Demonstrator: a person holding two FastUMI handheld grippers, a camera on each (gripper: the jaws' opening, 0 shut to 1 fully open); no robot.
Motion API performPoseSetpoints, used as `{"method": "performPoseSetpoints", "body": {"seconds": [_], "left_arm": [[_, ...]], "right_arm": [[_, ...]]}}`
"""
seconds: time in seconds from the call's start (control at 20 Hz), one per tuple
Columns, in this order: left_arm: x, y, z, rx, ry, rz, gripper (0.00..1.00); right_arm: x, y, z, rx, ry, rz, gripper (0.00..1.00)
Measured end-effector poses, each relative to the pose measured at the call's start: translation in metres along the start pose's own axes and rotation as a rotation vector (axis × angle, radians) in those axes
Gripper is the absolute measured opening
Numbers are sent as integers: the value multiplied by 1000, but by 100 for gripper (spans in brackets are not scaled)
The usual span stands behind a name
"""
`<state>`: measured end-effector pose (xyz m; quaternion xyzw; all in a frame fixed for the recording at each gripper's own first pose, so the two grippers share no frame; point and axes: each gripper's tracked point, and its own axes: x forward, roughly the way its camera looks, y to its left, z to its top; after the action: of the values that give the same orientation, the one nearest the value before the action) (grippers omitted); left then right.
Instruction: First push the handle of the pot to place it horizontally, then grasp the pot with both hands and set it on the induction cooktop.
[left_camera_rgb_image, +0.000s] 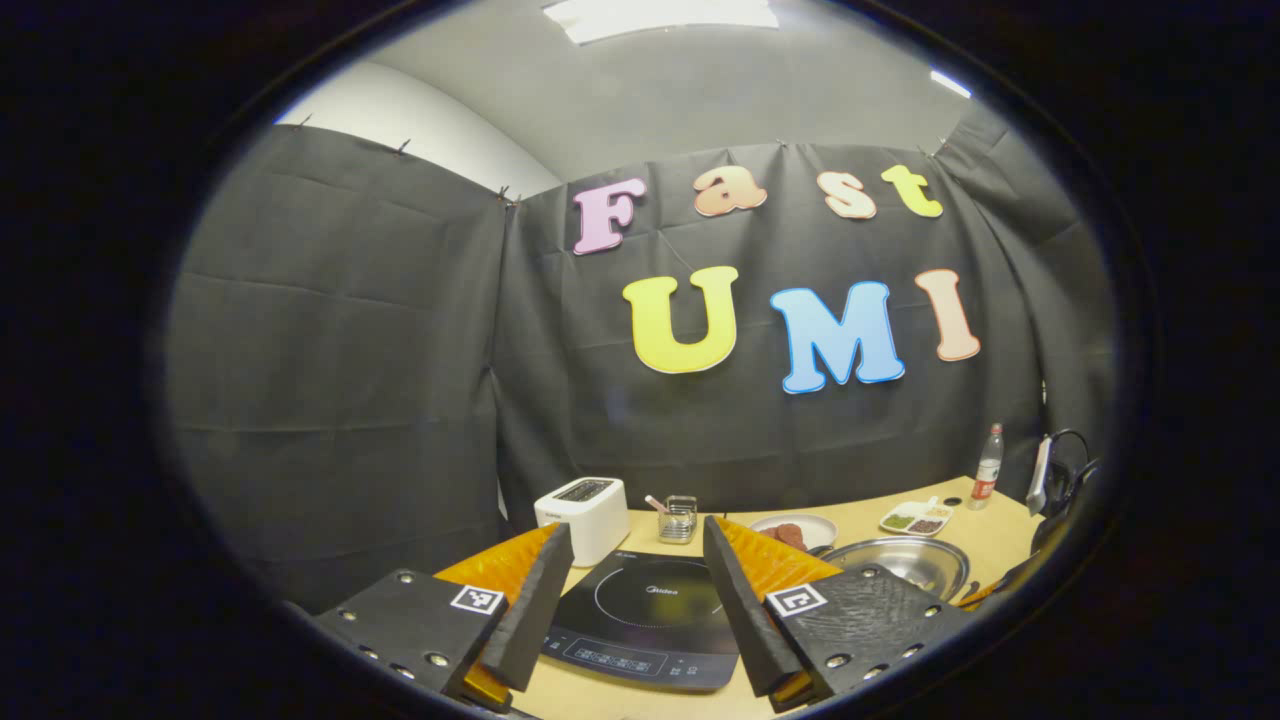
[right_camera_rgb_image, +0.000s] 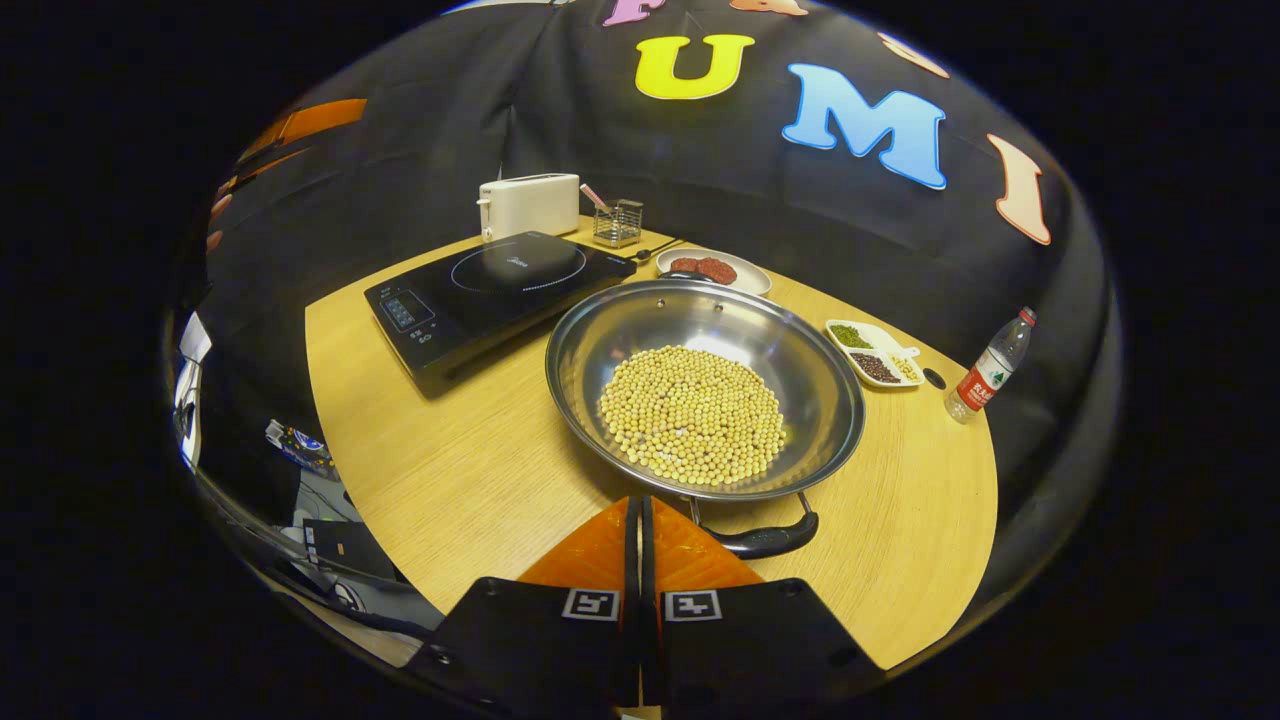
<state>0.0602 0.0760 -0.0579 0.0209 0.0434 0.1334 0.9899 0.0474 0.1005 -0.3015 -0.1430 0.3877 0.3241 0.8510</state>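
Note:
A wide steel pot (right_camera_rgb_image: 705, 385) filled with yellow beans sits on the wooden table (right_camera_rgb_image: 460, 460), right of the black induction cooktop (right_camera_rgb_image: 495, 290). Its near black handle (right_camera_rgb_image: 765, 540) points toward my right gripper (right_camera_rgb_image: 640, 505), which is shut with nothing between its fingers, just left of that handle. A far handle shows at the pot's back rim. In the left gripper view my left gripper (left_camera_rgb_image: 630, 545) hangs open above the cooktop (left_camera_rgb_image: 650, 615), and the pot (left_camera_rgb_image: 900, 565) lies off to its right.
At the table's back stand a white toaster (right_camera_rgb_image: 530, 205), a small wire holder (right_camera_rgb_image: 617, 222) and a plate of red food (right_camera_rgb_image: 712, 268). A divided dish of spices (right_camera_rgb_image: 873, 352) and a drink bottle (right_camera_rgb_image: 988, 368) sit right of the pot.

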Motion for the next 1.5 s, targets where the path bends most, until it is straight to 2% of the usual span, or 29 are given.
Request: {"method": "performPoseSetpoints", "body": {"seconds": [0.05, 0.4, 0.65, 0.8, 1.0, 1.25, 1.5], "left_arm": [[-1, 0, -1, 0, 3, 6, 80], [-2, 2, -2, 9, 10, 39, 77], [3, -11, 0, 10, 4, 30, 80], [8, -21, 0, 9, 5, 20, 77], [12, -34, 2, 11, 2, 6, 80], [16, -49, 2, 14, 4, -8, 77], [19, -62, -4, 17, 19, -14, 77]], "right_arm": [[1, -1, -1, -5, 6, 7, 2], [14, -12, -8, -4, 38, 13, 1], [14, -23, -11, -6, 42, -18, 2], [15, -37, -13, 24, 50, -41, 1], [16, -53, -13, 63, 51, -69, 2], [19, -73, -13, 120, 59, -112, 2], [23, -94, -14, 110, 61, -138, 1]]}}
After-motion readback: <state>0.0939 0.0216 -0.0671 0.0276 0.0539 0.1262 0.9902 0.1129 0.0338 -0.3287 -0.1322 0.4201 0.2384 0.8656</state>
